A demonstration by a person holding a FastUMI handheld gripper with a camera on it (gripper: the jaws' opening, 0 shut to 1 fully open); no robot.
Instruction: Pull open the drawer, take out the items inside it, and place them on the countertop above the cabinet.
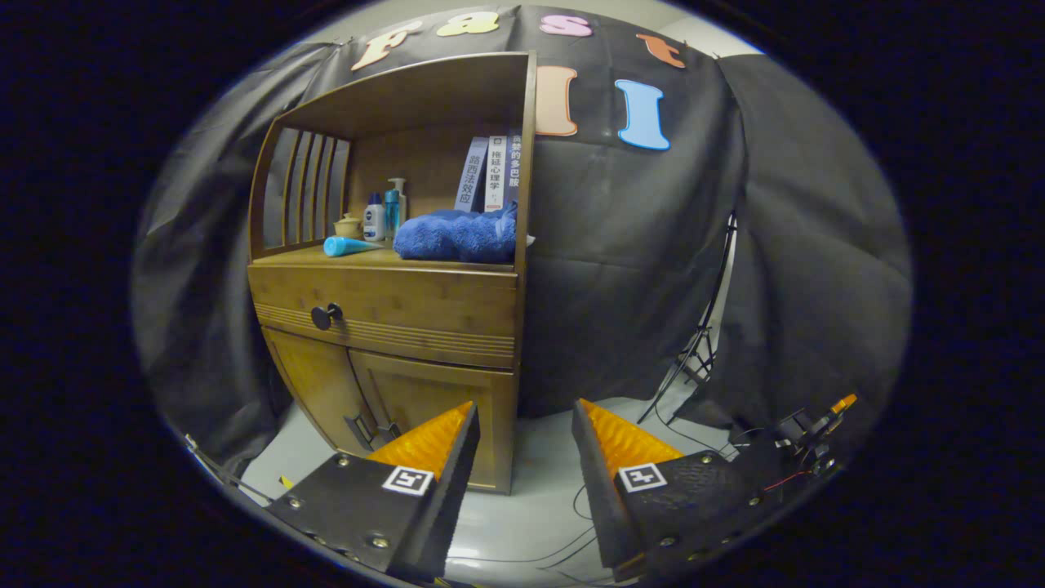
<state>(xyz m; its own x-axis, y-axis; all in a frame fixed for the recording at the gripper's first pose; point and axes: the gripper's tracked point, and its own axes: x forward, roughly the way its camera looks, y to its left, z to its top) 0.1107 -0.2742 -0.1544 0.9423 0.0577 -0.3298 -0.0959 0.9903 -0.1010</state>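
A wooden cabinet (pixel 392 327) stands well beyond my fingers, to their left. Its drawer (pixel 408 314) is closed, with a dark round knob (pixel 326 315) near its left end. On the countertop (pixel 359 257) above the drawer lie a blue towel (pixel 459 235) and a light blue tube (pixel 347 245). My gripper (pixel 524 425) is open, with nothing between the fingers. It hangs some way back from the cabinet, lower than the knob and to its right.
Small bottles (pixel 384 214), a little pot (pixel 349 225) and upright books (pixel 490 173) stand at the back of the countertop. Two cupboard doors with handles (pixel 371 429) sit below the drawer. A light stand (pixel 694 351) and cables (pixel 571 539) occupy the floor to the right.
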